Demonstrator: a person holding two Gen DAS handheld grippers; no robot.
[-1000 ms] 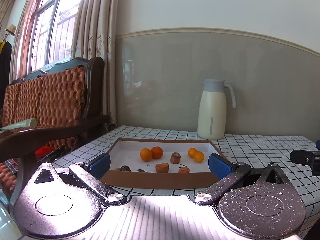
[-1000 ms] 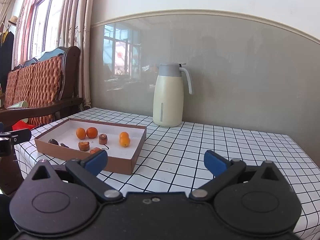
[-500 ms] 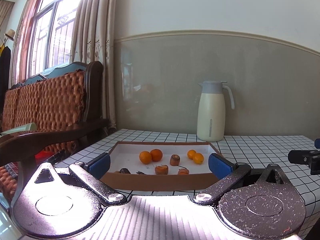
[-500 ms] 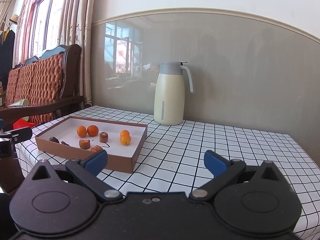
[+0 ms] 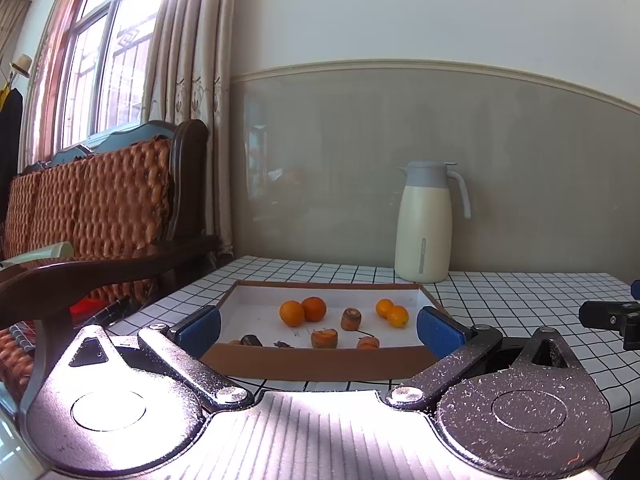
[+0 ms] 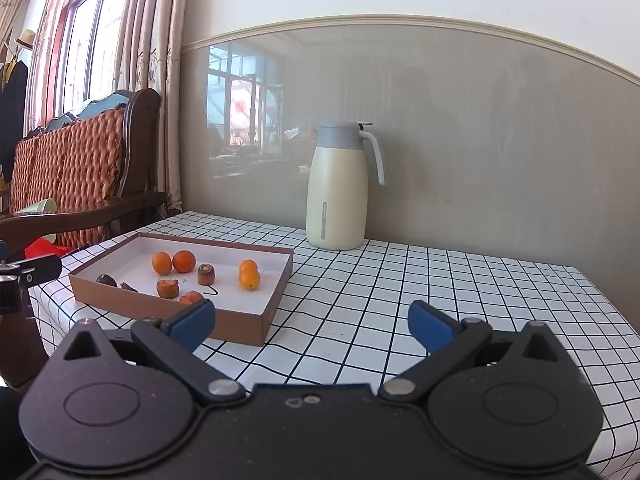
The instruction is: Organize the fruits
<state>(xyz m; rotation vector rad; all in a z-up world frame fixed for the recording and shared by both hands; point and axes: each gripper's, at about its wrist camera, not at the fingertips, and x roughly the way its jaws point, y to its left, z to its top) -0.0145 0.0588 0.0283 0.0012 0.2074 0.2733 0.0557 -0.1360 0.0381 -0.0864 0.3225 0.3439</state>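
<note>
Left wrist view: the left gripper (image 5: 318, 326) has its jaws spread wide and released, holding nothing. Straight ahead between the blue pads (image 5: 200, 326) sits a shallow cardboard tray (image 5: 320, 364) on the checked surface (image 5: 520, 300), its near wall just beyond the fingertips. Inside, nearest the jaws, lie two dark pieces (image 5: 251, 340), then carrot chunks (image 5: 325, 338), one standing upright (image 5: 351, 319). Farther in, two oranges (image 5: 303, 311) touch each other left of centre, and two smaller oranges (image 5: 393, 313) touch right of centre. The tray's back half is bare white floor. Beyond the tray's far right corner stands a cream jug (image 5: 424, 224) against the wall. A wooden chair (image 5: 112, 208) is close beyond the surface's left edge.

From the right wrist view, the right gripper (image 6: 310, 326) also has jaws wide apart and empty. The tray (image 6: 248, 322) lies ahead and left of them, its near right corner just beyond the left pad. Ahead and to the right of the jaws the surface (image 6: 460, 280) is open grid up to the wall and its right edge.
</note>
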